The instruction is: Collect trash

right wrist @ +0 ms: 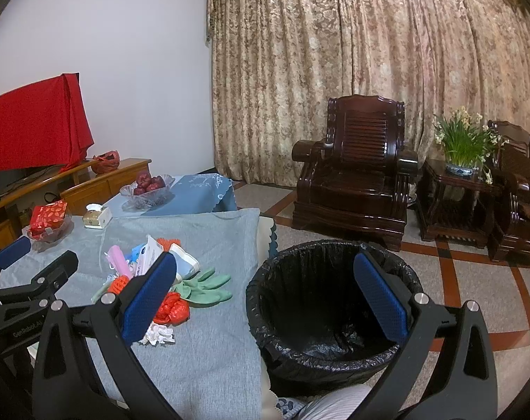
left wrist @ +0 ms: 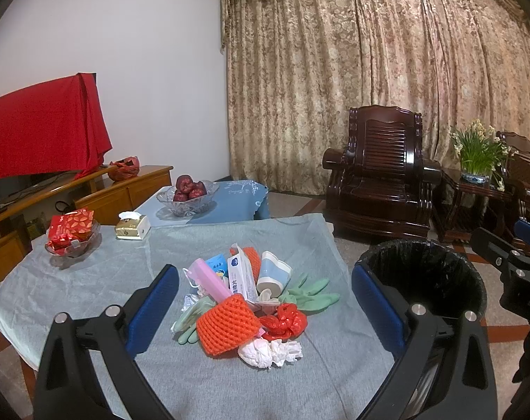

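Though lined, bin [right wrist: 335,301] holds nothing, trash pile [left wrist: 244,301] on table.

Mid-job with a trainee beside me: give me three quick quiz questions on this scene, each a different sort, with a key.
1. True or false: the bin already holds trash.
2. Which lies nearest the bin: A) green gloves, B) tissue box, C) apple bowl?
3. Fill in: both the left gripper and the right gripper are ____.

Key: 1 false, its black liner looks empty; 2 A; 3 open.
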`<act>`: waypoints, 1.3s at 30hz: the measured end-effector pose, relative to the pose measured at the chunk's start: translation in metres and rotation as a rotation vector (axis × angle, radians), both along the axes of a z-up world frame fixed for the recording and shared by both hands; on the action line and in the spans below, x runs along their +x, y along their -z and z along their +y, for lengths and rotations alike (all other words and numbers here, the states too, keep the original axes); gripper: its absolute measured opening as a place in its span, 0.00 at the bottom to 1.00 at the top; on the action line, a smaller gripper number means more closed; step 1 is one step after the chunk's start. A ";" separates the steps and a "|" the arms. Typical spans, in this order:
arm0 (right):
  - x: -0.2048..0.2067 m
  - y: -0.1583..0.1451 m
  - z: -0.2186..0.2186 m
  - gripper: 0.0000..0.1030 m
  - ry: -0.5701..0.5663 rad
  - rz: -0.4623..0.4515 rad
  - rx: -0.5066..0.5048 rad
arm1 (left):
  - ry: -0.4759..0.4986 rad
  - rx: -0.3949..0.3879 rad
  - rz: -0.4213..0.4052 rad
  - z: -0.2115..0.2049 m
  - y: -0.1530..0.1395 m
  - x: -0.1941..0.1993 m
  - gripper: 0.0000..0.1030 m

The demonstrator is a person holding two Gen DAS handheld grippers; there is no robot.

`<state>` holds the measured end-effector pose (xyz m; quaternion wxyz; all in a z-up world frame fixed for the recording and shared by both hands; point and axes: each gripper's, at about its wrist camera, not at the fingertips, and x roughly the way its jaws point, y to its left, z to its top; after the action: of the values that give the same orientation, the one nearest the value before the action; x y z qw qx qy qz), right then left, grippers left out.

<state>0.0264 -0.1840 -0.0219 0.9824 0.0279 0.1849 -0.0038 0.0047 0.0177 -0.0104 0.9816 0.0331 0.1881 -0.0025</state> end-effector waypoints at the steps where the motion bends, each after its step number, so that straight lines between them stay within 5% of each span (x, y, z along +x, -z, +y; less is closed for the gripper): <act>1: 0.000 0.000 0.000 0.95 -0.001 0.000 -0.001 | 0.000 0.000 -0.001 -0.001 0.000 0.000 0.94; 39: 0.020 0.003 0.013 0.95 -0.028 0.036 -0.005 | -0.039 -0.020 0.041 0.016 0.014 0.013 0.94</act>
<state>0.0465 -0.1711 -0.0250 0.9789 0.0225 0.2028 0.0092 0.0180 0.0342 -0.0248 0.9776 0.0198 0.2089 0.0139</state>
